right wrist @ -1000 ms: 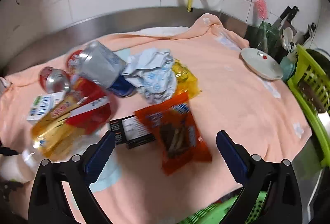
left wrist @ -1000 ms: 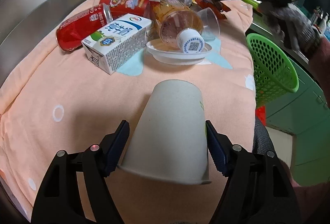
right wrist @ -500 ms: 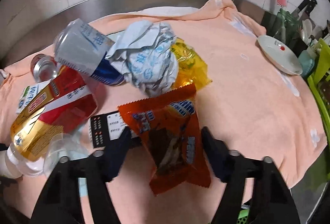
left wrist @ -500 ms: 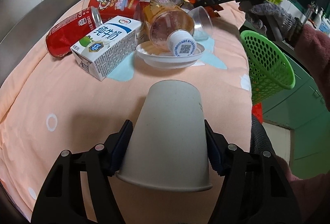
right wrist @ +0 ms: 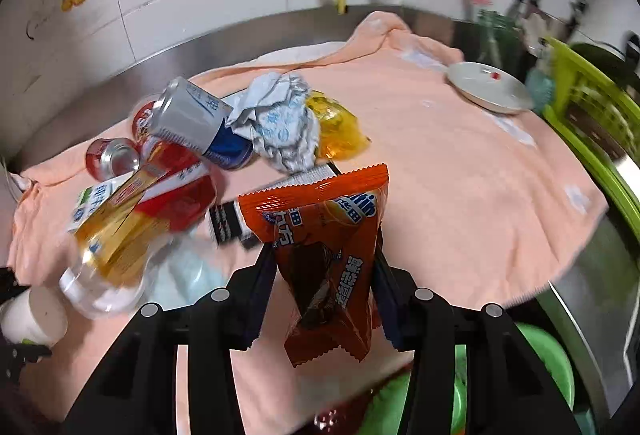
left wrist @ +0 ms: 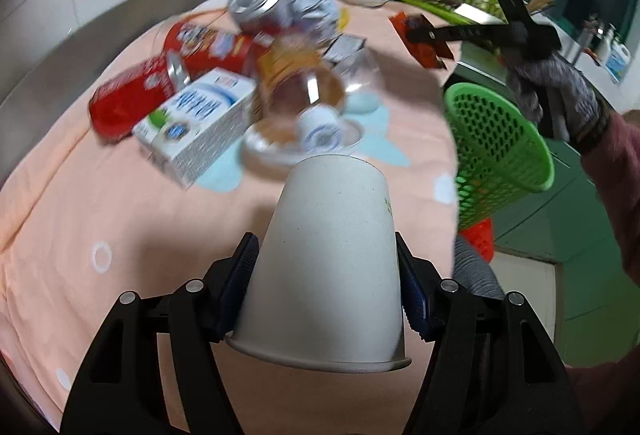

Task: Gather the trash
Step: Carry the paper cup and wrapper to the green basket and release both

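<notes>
Now left claw [left wrist: 326, 287] grips paper cup [left wrist: 324, 259]; right claw [right wrist: 324, 295] closing, pinches orange snack packet [right wrist: 324, 259].

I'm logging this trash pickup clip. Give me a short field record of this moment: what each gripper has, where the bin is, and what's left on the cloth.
left gripper: shut on an upside-down paper cup
right gripper: jaws closing on an orange snack packet, lifted off the cloth
bin: green basket beside the table's edge, below the packet
cloth: peach towel
left on cloth: red can, milk carton, plastic bottle, silver can, crumpled wrapper
</notes>
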Tool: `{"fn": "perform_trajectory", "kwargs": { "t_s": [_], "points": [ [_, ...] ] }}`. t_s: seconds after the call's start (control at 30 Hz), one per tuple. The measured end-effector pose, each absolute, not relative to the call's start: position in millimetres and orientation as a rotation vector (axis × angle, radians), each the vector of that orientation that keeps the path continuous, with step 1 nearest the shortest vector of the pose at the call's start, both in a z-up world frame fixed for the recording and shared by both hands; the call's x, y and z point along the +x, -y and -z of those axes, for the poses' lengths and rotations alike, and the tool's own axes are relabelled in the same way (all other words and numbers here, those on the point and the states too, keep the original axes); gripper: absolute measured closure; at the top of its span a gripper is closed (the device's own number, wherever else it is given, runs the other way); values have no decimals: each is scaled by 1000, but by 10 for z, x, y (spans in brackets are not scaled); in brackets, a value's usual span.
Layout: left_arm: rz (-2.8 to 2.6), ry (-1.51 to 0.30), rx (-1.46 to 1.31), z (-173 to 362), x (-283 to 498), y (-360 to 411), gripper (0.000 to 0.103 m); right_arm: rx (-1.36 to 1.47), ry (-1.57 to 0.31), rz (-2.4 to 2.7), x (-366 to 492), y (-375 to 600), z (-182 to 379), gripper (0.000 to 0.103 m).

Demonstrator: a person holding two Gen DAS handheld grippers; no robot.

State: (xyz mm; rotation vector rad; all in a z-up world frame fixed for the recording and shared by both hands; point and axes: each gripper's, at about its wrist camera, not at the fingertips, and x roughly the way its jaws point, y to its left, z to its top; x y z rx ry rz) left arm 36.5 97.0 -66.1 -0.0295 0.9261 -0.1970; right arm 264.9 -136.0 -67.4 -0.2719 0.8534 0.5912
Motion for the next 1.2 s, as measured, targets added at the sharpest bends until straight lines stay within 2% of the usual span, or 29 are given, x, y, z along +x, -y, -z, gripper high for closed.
{"fn": "perform_trajectory", "kwargs": {
  "t_s": [0.17, 0.33, 0.4, 0.53, 0.6, 0.67, 0.9, 1.2],
  "points": [
    [279, -882, -17, 486, 470, -699, 38, -252, -871, -451, 2333, 1989, 725, 58],
    [357, -861, 10, 375, 682, -320, 38, -210, -960, -319, 2221, 2630, 1065, 57],
    [392, -859, 21, 329, 810, -124, 38, -162, -989, -295, 2199, 2843, 1178, 54],
    [447, -839, 48, 234, 1047, 270, 38, -92, -1007, -244, 2185, 3201, 1370, 39],
    [470, -836, 55, 208, 1128, 444, 38, -76, -1004, -239, 2178, 3298, 1404, 36],
    [495, -848, 62, 222, 1283, 660, 38, -55, -1000, -246, 2167, 3377, 1422, 26],
    [590, -885, 114, 385, 1773, 1455, 38, -29, -908, -213, 1940, 3703, 1238, 23],
    [662, -1020, 176, 1020, 2335, 2443, 38, 2, -767, -144, 1422, 4284, 819, 18]
  ]
}}
